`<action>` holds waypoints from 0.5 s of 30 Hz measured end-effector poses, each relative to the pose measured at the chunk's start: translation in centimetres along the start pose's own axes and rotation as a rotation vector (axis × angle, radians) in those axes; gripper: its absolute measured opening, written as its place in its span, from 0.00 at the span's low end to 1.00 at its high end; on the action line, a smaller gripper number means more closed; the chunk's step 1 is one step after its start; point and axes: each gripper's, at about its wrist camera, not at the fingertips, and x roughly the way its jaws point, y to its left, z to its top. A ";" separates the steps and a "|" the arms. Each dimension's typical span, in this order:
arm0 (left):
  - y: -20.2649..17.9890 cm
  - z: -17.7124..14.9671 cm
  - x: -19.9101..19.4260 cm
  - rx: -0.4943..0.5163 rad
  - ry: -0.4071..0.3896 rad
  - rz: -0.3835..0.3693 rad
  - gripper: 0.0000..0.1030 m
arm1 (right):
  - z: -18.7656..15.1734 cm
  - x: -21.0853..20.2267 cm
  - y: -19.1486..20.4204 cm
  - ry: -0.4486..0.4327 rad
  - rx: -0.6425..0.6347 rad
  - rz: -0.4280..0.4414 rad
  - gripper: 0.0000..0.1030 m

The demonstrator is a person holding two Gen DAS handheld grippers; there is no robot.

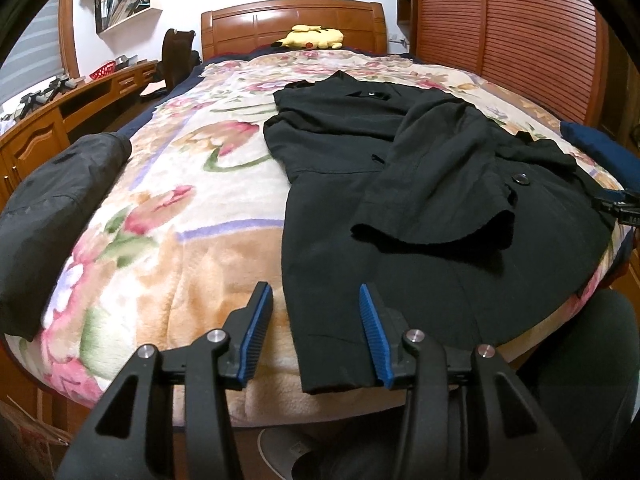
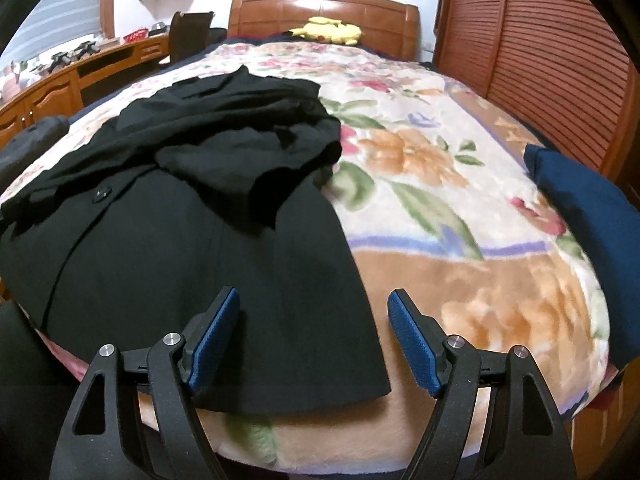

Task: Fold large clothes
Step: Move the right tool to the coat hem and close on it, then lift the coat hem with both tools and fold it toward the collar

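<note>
Along the near edge of the floral-blanketed bed (image 1: 168, 208), the long black button-front coat (image 1: 400, 184) lies lengthwise toward the headboard; left gripper (image 1: 316, 336) and right gripper (image 2: 314, 344), both released, straddle its hem corners.

From my left wrist camera I look down at a slant along the bed from its near end, close over the left hem corner of the black coat (image 1: 400, 200), toward the far headboard (image 1: 294, 20). My right wrist camera faces the same way from just to the right, low over the coat's right hem corner. Both views share the floral blanket (image 2: 460, 184), the coat, the yellow plush toy (image 2: 328, 30) and the slatted wardrobe (image 1: 512, 28) on the right.
</note>
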 end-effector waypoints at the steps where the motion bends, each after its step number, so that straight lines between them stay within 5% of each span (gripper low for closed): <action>1: 0.0 0.0 0.0 0.000 -0.001 0.000 0.43 | -0.1 0.1 0.0 0.004 -0.002 0.003 0.75; 6: 0.3 -0.4 -0.3 -0.030 -0.009 -0.022 0.43 | -0.5 0.0 0.4 0.005 -0.005 0.032 0.62; 10: 0.8 -1.1 -0.7 -0.064 -0.019 -0.072 0.43 | -0.7 -0.2 0.7 0.015 -0.015 0.108 0.23; 15: 0.5 -1.9 -1.2 -0.062 -0.027 -0.121 0.35 | -0.7 -0.6 1.7 0.009 -0.038 0.147 0.12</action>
